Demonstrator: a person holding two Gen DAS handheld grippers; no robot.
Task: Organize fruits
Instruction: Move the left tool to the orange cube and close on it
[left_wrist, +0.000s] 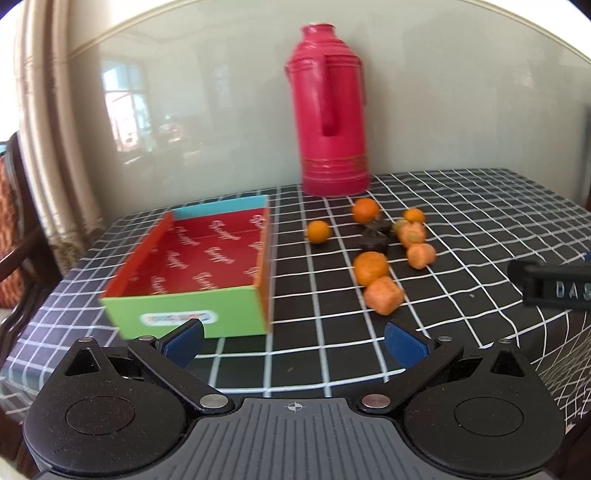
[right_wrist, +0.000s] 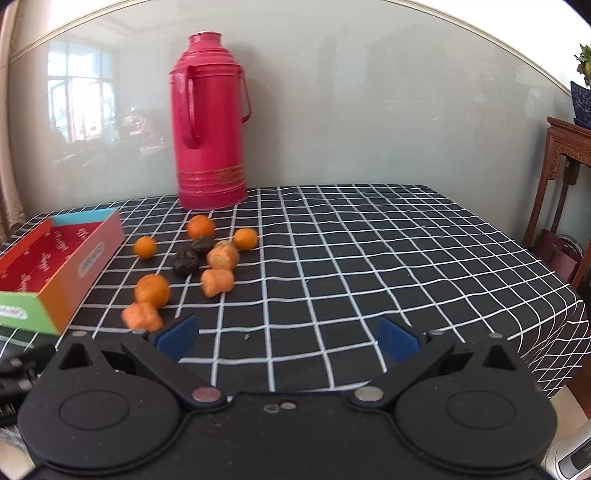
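Observation:
A colourful cardboard box (left_wrist: 207, 258) (right_wrist: 55, 266) with a red printed inside lies empty on the checked tablecloth. To its right lies a loose cluster of fruit: several small oranges (left_wrist: 370, 268) (right_wrist: 152, 290), orange carrot-like chunks (left_wrist: 384, 295) (right_wrist: 218, 282) and two dark wrinkled fruits (left_wrist: 375, 240) (right_wrist: 186, 262). My left gripper (left_wrist: 295, 341) is open, low over the near table edge in front of the box. My right gripper (right_wrist: 288, 338) is open too, with the nearest chunk (right_wrist: 142, 317) just left of its left finger. Neither holds anything.
A tall red thermos (left_wrist: 330, 110) (right_wrist: 208, 122) stands at the back by the glossy wall. The other gripper's black body (left_wrist: 554, 284) shows at the right edge of the left wrist view. A carved wooden stand (right_wrist: 565, 177) is beyond the table's right side.

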